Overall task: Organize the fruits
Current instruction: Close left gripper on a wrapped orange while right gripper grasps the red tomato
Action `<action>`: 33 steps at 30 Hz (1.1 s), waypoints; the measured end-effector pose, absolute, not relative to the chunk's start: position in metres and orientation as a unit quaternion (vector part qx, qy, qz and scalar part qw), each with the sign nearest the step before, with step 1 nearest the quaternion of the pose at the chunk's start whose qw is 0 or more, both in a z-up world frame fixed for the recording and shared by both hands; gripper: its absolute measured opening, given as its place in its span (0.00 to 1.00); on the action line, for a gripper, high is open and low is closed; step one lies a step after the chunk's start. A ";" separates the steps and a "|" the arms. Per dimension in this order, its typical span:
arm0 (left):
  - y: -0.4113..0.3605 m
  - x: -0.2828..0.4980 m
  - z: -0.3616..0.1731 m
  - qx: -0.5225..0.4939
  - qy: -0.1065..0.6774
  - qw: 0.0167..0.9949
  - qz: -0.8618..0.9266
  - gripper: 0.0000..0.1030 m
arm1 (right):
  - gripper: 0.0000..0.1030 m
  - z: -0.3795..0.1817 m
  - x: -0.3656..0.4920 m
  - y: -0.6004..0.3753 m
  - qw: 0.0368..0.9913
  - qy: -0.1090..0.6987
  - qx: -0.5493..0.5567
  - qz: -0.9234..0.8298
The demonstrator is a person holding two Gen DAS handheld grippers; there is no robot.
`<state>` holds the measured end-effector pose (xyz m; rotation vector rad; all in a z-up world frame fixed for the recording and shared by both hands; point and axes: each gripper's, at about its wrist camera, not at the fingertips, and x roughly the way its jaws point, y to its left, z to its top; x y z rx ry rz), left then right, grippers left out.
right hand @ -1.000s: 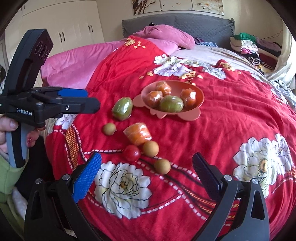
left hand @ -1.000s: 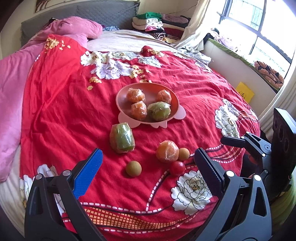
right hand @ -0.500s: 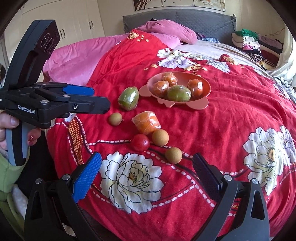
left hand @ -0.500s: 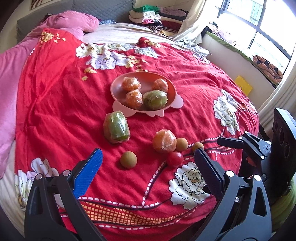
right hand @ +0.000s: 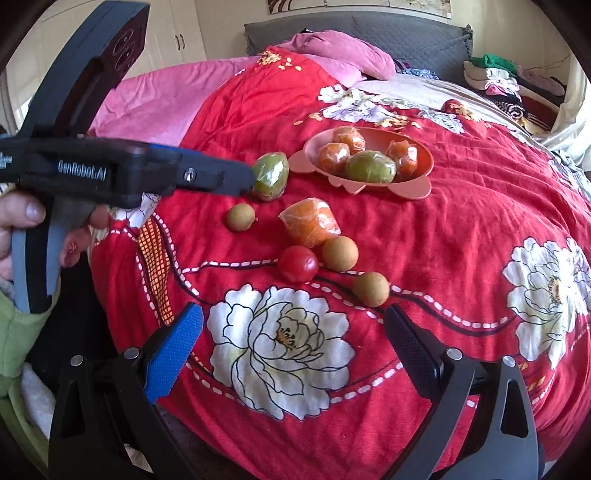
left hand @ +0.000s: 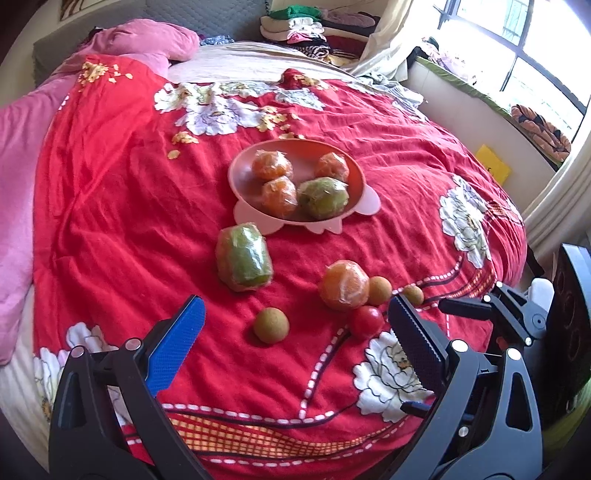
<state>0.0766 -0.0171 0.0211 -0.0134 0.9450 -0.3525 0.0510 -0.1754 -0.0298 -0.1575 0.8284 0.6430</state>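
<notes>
A pink plate (left hand: 242, 171) (right hand: 419, 190) on the red bedspread holds three wrapped oranges and a wrapped green fruit (left hand: 324, 197). In front of it lie a wrapped green fruit (left hand: 243, 258) (right hand: 271, 176), a wrapped orange (left hand: 344, 285) (right hand: 310, 222), a red tomato (left hand: 366, 322) (right hand: 298, 263) and three small brown round fruits, one (left hand: 271, 325) just ahead of my left gripper (left hand: 295, 339). That gripper is open and empty. My right gripper (right hand: 293, 345) is open and empty too, short of the tomato. In the right wrist view a hand holds the left gripper (right hand: 207, 177) near the green fruit.
The red floral bedspread (left hand: 110, 221) covers the bed, with a pink quilt (left hand: 14, 184) on the left and a pink pillow (left hand: 147, 37) at the grey headboard. Folded clothes (left hand: 295, 26) are piled at the back. A window sill (left hand: 480, 99) runs along the right.
Both grippers have moved forward toward the loose fruits, which now look larger and nearer. In the right wrist view the left gripper has reached further over the bed toward the green fruit.
</notes>
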 end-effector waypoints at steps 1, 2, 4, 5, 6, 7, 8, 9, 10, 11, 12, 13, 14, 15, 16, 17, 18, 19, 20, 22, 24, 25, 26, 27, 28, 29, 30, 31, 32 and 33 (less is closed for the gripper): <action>-0.016 0.077 0.021 -0.008 0.453 0.875 -0.170 0.90 | 0.94 -0.031 0.052 -0.174 0.862 0.396 -0.074 0.306; -0.014 0.079 0.022 -0.009 0.453 0.875 -0.172 0.90 | 0.94 -0.032 0.052 -0.172 0.862 0.397 -0.072 0.306; -0.014 0.081 0.021 -0.008 0.455 0.873 -0.177 0.90 | 0.86 -0.035 0.056 -0.171 0.860 0.403 -0.066 0.307; -0.014 0.082 0.020 -0.010 0.457 0.871 -0.180 0.90 | 0.79 -0.037 0.058 -0.170 0.859 0.405 -0.064 0.307; -0.014 0.084 0.019 -0.014 0.461 0.867 -0.187 0.90 | 0.69 -0.038 0.060 -0.169 0.857 0.410 -0.061 0.307; -0.015 0.085 0.018 -0.014 0.462 0.866 -0.192 0.90 | 0.68 -0.040 0.063 -0.169 0.855 0.414 -0.058 0.306; -0.016 0.086 0.017 -0.011 0.464 0.864 -0.196 0.90 | 0.67 -0.043 0.066 -0.168 0.854 0.418 -0.055 0.305; -0.018 0.086 0.016 -0.006 0.465 0.863 -0.198 0.89 | 0.63 -0.045 0.069 -0.168 0.855 0.420 -0.053 0.301; -0.020 0.087 0.015 -0.003 0.466 0.862 -0.200 0.86 | 0.61 -0.046 0.070 -0.168 0.856 0.420 -0.050 0.298; -0.022 0.088 0.014 -0.002 0.468 0.859 -0.205 0.83 | 0.57 -0.047 0.073 -0.168 0.856 0.421 -0.046 0.295; -0.025 0.088 0.012 0.001 0.472 0.856 -0.213 0.82 | 0.55 -0.048 0.076 -0.168 0.857 0.420 -0.041 0.294; -0.028 0.089 0.010 0.004 0.474 0.853 -0.218 0.80 | 0.52 -0.048 0.078 -0.168 0.857 0.420 -0.039 0.294; -0.030 0.090 0.008 0.007 0.477 0.850 -0.223 0.77 | 0.51 -0.048 0.081 -0.168 0.858 0.419 -0.035 0.294; -0.033 0.091 0.006 0.008 0.480 0.847 -0.228 0.75 | 0.49 -0.049 0.083 -0.168 0.859 0.419 -0.033 0.294; -0.035 0.093 0.004 0.010 0.483 0.844 -0.231 0.73 | 0.48 -0.049 0.085 -0.168 0.858 0.419 -0.029 0.295; -0.037 0.094 0.002 0.011 0.486 0.842 -0.234 0.70 | 0.46 -0.049 0.087 -0.167 0.858 0.418 -0.025 0.299; -0.040 0.097 -0.001 0.011 0.490 0.839 -0.237 0.69 | 0.45 -0.050 0.089 -0.166 0.857 0.418 -0.023 0.301; -0.041 0.099 -0.003 0.010 0.493 0.836 -0.239 0.66 | 0.44 -0.051 0.090 -0.165 0.856 0.419 -0.021 0.302; -0.041 0.101 -0.005 0.008 0.497 0.833 -0.243 0.63 | 0.43 -0.052 0.091 -0.164 0.856 0.417 -0.020 0.305; -0.043 0.106 -0.009 0.006 0.505 0.828 -0.243 0.61 | 0.40 -0.053 0.092 -0.163 0.855 0.416 -0.017 0.309; -0.045 0.109 -0.013 0.010 0.510 0.824 -0.245 0.59 | 0.35 -0.054 0.094 -0.163 0.855 0.415 -0.013 0.312; -0.046 0.111 -0.014 0.009 0.513 0.823 -0.245 0.58 | 0.32 -0.055 0.094 -0.163 0.855 0.414 -0.012 0.312; -0.047 0.113 -0.015 0.011 0.515 0.822 -0.245 0.55 | 0.31 -0.055 0.095 -0.163 0.855 0.414 -0.011 0.313; -0.049 0.114 -0.016 0.014 0.517 0.820 -0.246 0.54 | 0.28 -0.056 0.095 -0.163 0.855 0.414 -0.012 0.313; -0.050 0.115 -0.016 0.016 0.518 0.818 -0.247 0.53 | 0.28 -0.056 0.095 -0.163 0.855 0.413 -0.012 0.314; -0.052 0.116 -0.017 0.019 0.520 0.817 -0.248 0.53 | 0.28 -0.056 0.095 -0.164 0.854 0.414 -0.010 0.316; -0.053 0.117 -0.018 0.022 0.521 0.816 -0.248 0.53 | 0.27 -0.056 0.095 -0.165 0.853 0.414 -0.008 0.318; -0.055 0.118 -0.019 0.026 0.523 0.815 -0.248 0.51 | 0.27 -0.056 0.095 -0.166 0.853 0.414 -0.006 0.319; -0.056 0.119 -0.021 0.029 0.526 0.813 -0.248 0.48 | 0.27 -0.056 0.095 -0.168 0.852 0.415 -0.005 0.319; -0.057 0.121 -0.023 0.030 0.531 0.809 -0.251 0.47 | 0.27 -0.056 0.093 -0.169 0.851 0.416 -0.003 0.319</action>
